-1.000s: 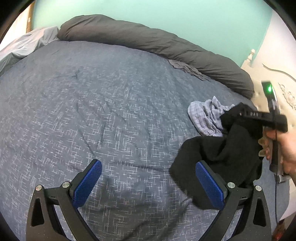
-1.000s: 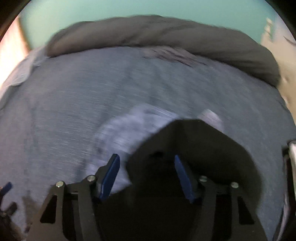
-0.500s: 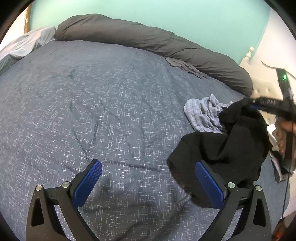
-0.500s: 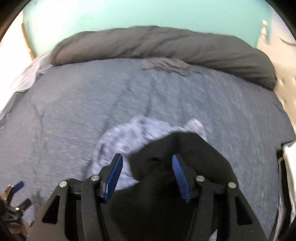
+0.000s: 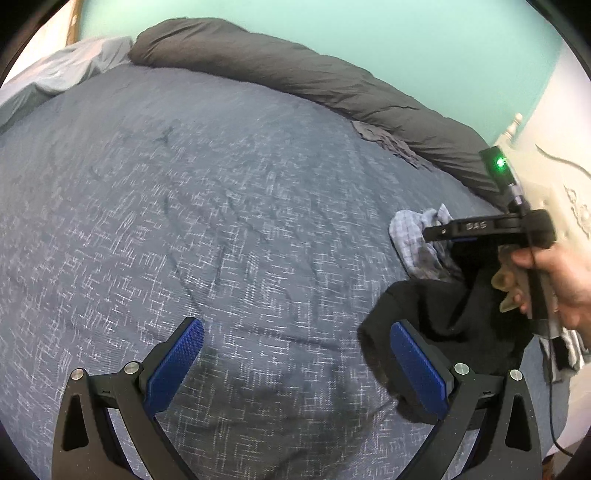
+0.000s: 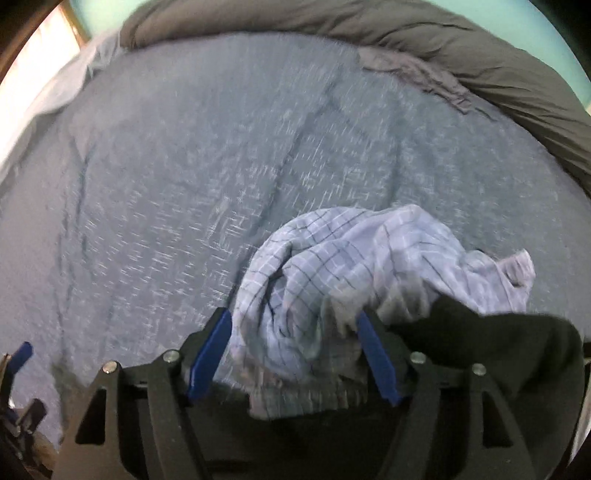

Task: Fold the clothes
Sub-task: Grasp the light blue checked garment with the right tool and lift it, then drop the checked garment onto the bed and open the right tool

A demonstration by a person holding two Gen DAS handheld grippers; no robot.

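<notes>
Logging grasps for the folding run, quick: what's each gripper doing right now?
Left gripper: open, empty, over the bedspread.
Right gripper: open, jaws just widened, astride the plaid shirt; black garment beside it, not gripped.

Left gripper (image 5: 295, 363) points down, jaws wide apart with nothing between them; right gripper (image 6: 291, 354), gripped by a bare hand (image 5: 557, 280), tilts steeply down, jaws just opening, probably clamping nothing.

Teal wall (image 5: 369, 33) behind bed w/ blue-grey cover (image 5: 184, 184), grey duvet roll (image 5: 295, 77).
</notes>
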